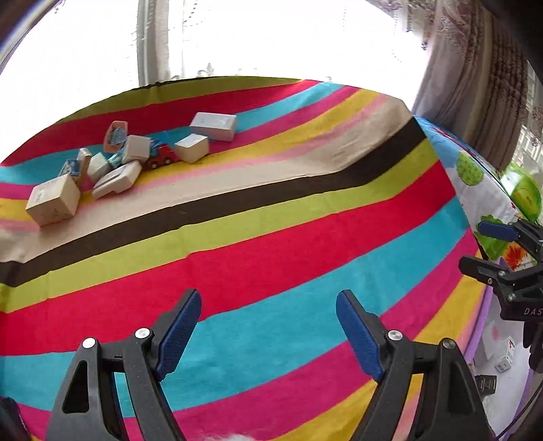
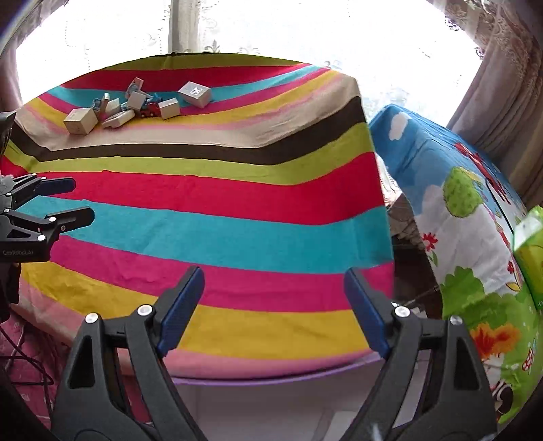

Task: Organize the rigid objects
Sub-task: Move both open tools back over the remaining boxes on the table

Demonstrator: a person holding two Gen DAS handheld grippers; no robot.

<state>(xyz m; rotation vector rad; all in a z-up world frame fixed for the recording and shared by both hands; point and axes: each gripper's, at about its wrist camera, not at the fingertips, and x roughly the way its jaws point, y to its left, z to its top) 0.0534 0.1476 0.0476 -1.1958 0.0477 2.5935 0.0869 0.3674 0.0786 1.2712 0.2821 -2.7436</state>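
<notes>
Small boxes (image 1: 54, 199) heaped with a toy truck (image 1: 160, 156) at far side of striped cloth (image 1: 271, 257), likely light and stiff, best pinched across flat sides; left gripper (image 1: 268, 330) and right gripper (image 2: 273, 313) wide open, empty.

Two wrist views angled down over one striped cloth (image 1: 271, 237), boxes (image 2: 81, 120) perhaps far.

A striped cloth (image 2: 210, 217) covers the table. To its right lies a cartoon-print quilt (image 2: 468, 217). Patterned curtains (image 1: 475, 84) hang far right, beside a bright window (image 2: 288, 30).
</notes>
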